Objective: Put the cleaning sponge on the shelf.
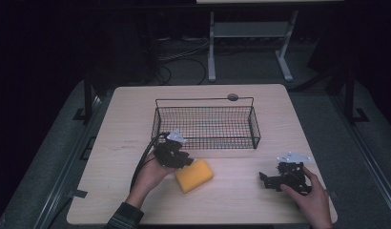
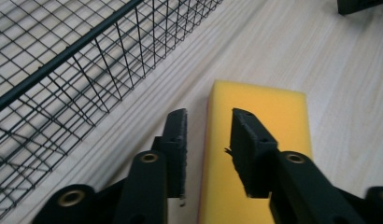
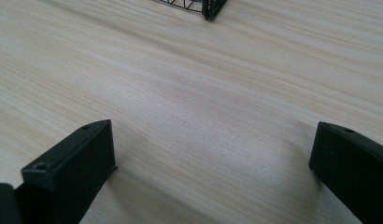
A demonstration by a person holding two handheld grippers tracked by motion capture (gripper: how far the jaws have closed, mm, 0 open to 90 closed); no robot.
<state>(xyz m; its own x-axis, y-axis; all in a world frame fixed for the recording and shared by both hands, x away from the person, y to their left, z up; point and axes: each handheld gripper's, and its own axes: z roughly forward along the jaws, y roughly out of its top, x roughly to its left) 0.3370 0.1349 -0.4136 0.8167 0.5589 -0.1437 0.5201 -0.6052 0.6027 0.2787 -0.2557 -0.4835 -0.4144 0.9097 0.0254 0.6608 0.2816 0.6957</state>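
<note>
High view shows the yellow sponge (image 1: 194, 175) lying flat on the table (image 1: 241, 200), just in front of the wire basket (image 1: 205, 125) near its left end, with my left gripper (image 1: 180, 160) at the sponge's near-basket edge. In the left gripper view my jaws stand narrowly apart above that edge of the sponge (image 2: 259, 140), gripping nothing, with the basket (image 2: 77, 79) off to one side. My right gripper (image 1: 272, 180) rests well clear of the basket's right end, jaws wide over bare wood.
</note>
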